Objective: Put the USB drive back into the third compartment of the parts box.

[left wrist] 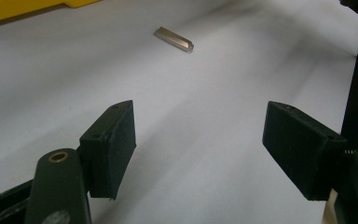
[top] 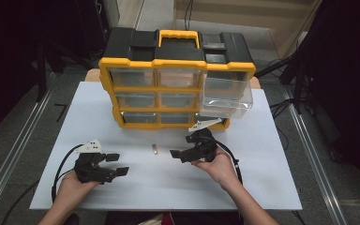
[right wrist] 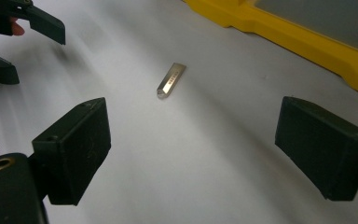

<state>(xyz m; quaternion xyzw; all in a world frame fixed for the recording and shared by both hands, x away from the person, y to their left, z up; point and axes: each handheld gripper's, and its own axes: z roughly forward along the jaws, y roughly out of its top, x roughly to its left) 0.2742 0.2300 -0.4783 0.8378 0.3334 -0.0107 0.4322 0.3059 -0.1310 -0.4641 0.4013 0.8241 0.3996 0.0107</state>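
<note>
A white bench (top: pixel 136 197) is carrying a yellow-and-black organiser (top: pixel 176 79) w/ clear drawers, standing upright toward the far side. One clear drawer (top: pixel 225 96) at the organiser's right is sticking out, pulled forward over the bench.

A small metal piece (top: pixel 155 149), flat and narrow w/ one pointed end, is lying on the bare bench just in front of the organiser, roughly btwn the two grippers and touching neither. In the left gripper view it's lying far ahead near the top (left wrist: pixel 174 38); in the right gripper view it's sitting closer, ahead of the fingers, w/ faint markings on its face, too small to read (right wrist: pixel 170 81).

The left gripper (top: pixel 114 164) is being held low over the near-left part of the bench, fingers pointing right toward the piece. Its fingers (left wrist: pixel 109 147) are standing wide apart w/ nothing btwn them but bench.

The right gripper (top: pixel 183 149) is being held by a hand (top: pixel 220 166) at bench centre-right, just in front of the organiser's lower edge, pointing left toward the piece. Its fingers (right wrist: pixel 74 147) are also spread wide, gripping nothing. The right gripper view is also catching the left gripper (right wrist: pixel 18 39) at top left, and the organiser's yellow frame (right wrist: pixel 307 42) at top right.
</note>
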